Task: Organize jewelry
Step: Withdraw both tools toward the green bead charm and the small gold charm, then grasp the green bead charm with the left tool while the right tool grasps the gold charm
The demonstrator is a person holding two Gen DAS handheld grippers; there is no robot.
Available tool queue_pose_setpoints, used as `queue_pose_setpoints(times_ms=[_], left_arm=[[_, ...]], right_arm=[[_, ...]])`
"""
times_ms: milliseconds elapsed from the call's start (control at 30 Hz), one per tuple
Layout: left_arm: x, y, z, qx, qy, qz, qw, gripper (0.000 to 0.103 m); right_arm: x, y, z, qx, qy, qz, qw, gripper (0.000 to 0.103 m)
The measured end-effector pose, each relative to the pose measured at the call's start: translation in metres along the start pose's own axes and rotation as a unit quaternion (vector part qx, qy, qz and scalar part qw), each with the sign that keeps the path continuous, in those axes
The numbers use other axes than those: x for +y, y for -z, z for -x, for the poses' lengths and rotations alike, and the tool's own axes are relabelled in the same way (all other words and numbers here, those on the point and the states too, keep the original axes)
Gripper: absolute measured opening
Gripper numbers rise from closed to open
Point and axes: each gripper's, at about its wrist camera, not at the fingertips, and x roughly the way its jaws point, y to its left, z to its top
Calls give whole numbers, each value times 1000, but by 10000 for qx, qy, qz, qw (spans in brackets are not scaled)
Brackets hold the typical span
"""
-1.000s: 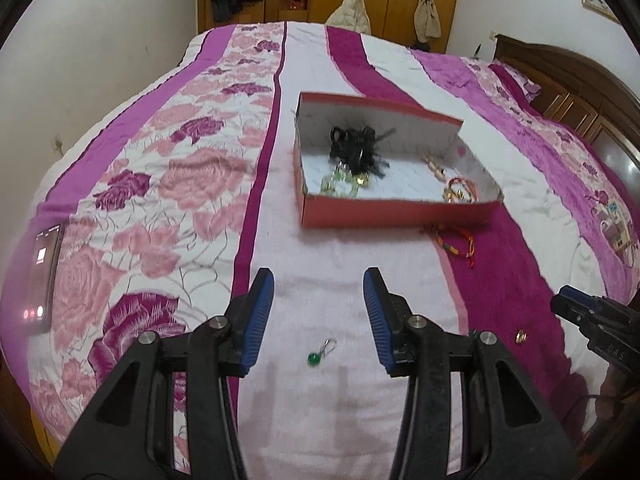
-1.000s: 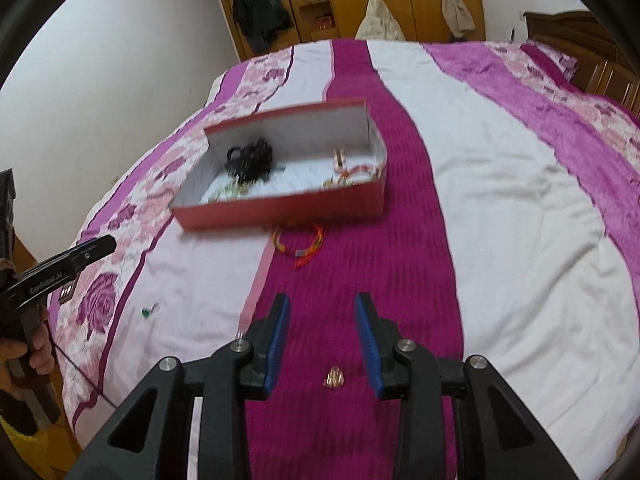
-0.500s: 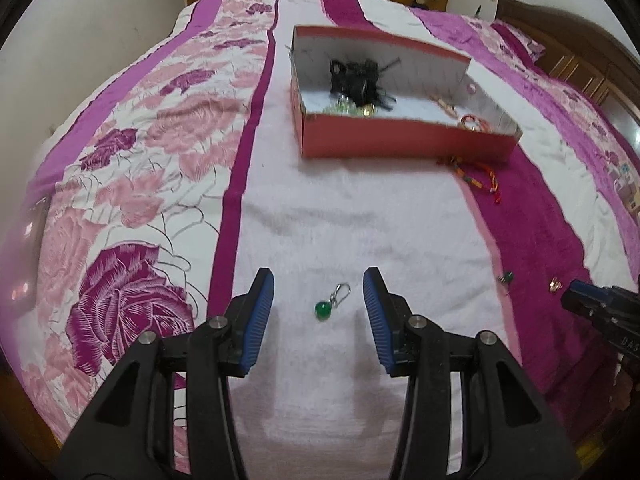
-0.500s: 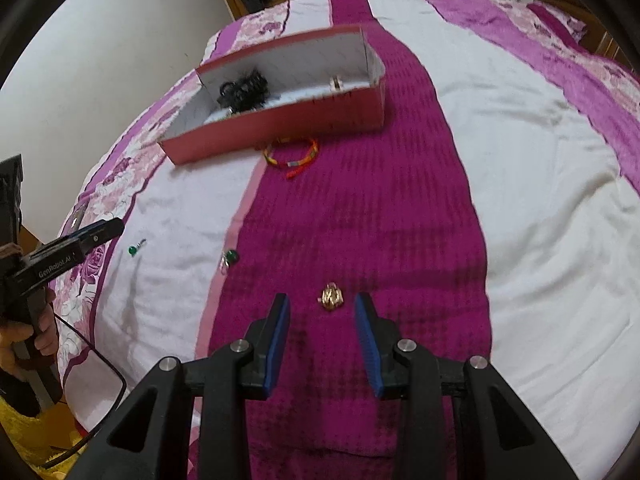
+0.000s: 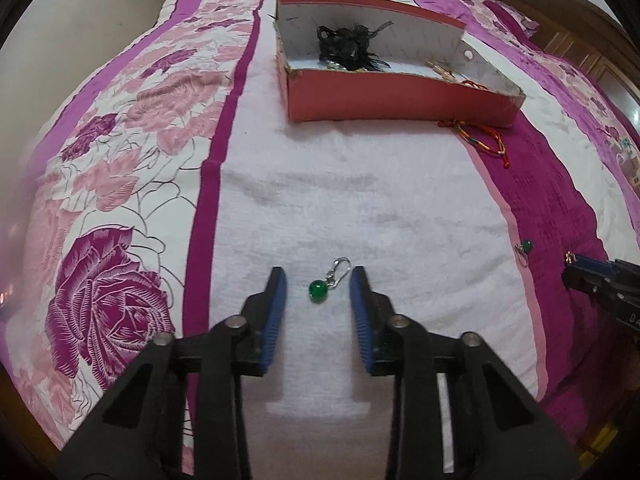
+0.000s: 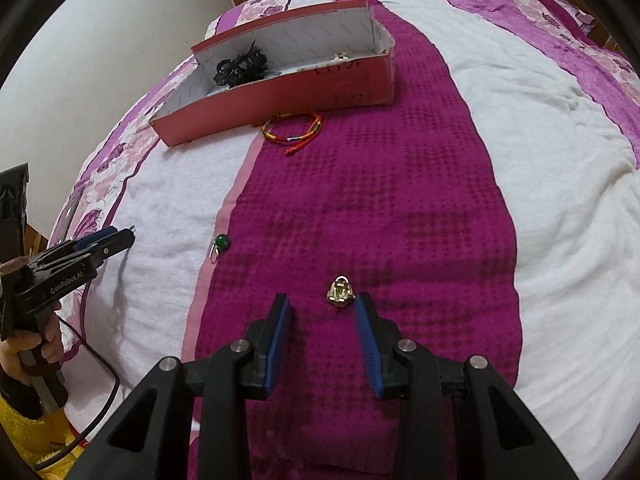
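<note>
A green bead earring (image 5: 319, 290) with a silver hook lies on the white bedspread between the open fingers of my left gripper (image 5: 317, 280). A gold pendant (image 6: 340, 290) lies on the magenta stripe just ahead of my open right gripper (image 6: 322, 304), close to its right finger. A second green bead earring (image 6: 221, 242) lies at the stripe's edge; it also shows in the left wrist view (image 5: 525, 247). A multicolour cord bracelet (image 6: 294, 132) lies in front of the red box (image 6: 280, 100). The box (image 5: 400, 96) holds black hair ties (image 5: 348, 46) and other pieces.
The bed has a floral pink and purple cover (image 5: 112, 160) on the left. The left gripper (image 6: 108, 246) shows from the side in the right wrist view, with a cable hanging below. Wooden wardrobes stand at the far wall.
Both grippers have moved down and forward towards the bed. The green earring now sits between the left fingers, and the gold pendant is just ahead of the right fingers.
</note>
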Motion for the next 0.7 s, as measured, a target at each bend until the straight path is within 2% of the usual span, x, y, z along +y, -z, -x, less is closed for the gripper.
queue_pose_setpoints(times_ms=[167, 233, 367, 700], left_arm=[[-5, 1, -3, 23, 82, -136, 9999, 3], [-7, 1, -2, 10, 83, -175, 9998, 1], [-8, 1, -1, -2, 90, -166, 9998, 1], [-10, -2, 13, -176, 261, -54, 9995, 1]], right_arm=[[0, 0, -4, 5, -2, 23, 10000, 34], [-1, 0, -5, -19, 30, 36, 10000, 30], [-5, 0, -5, -53, 36, 1, 10000, 16], [-8, 2, 5, -236, -149, -41, 9996, 16]])
